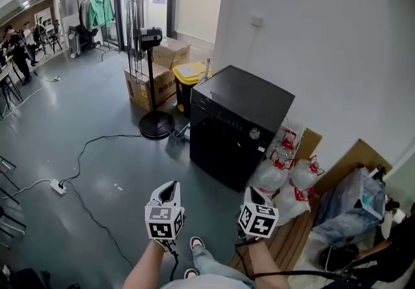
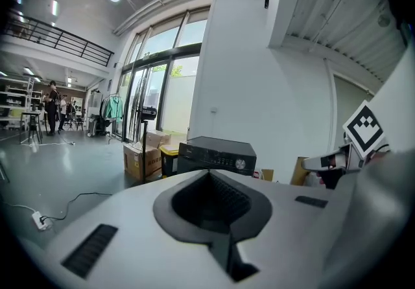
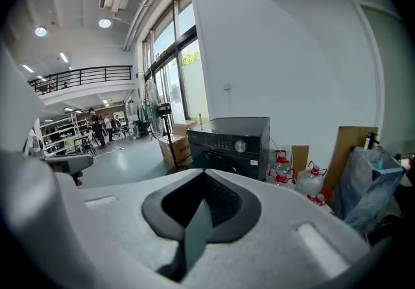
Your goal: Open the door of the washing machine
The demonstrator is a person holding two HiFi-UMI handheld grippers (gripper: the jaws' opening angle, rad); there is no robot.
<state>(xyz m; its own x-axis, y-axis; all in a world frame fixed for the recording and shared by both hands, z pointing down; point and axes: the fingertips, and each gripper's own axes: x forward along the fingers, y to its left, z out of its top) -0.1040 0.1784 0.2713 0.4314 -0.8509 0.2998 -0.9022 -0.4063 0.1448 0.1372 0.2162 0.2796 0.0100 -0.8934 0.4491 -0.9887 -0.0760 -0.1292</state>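
The black washing machine (image 1: 240, 126) stands against the white wall with its dark front door closed and a silver knob (image 1: 255, 133) on its control strip. It also shows ahead in the left gripper view (image 2: 217, 155) and in the right gripper view (image 3: 237, 145). My left gripper (image 1: 170, 185) and right gripper (image 1: 249, 192) hover side by side over the floor, well short of the machine and pointing toward it. Both have their jaws together with nothing between them, as seen along the left gripper (image 2: 209, 172) and the right gripper (image 3: 205, 171).
A standing fan (image 1: 152, 80), cardboard boxes (image 1: 146, 83) and a yellow-lidded bin (image 1: 188, 77) sit left of the machine. Water jugs (image 1: 285, 171) and a plastic bag (image 1: 353, 200) crowd its right. A cable and power strip (image 1: 58, 186) lie on the grey floor.
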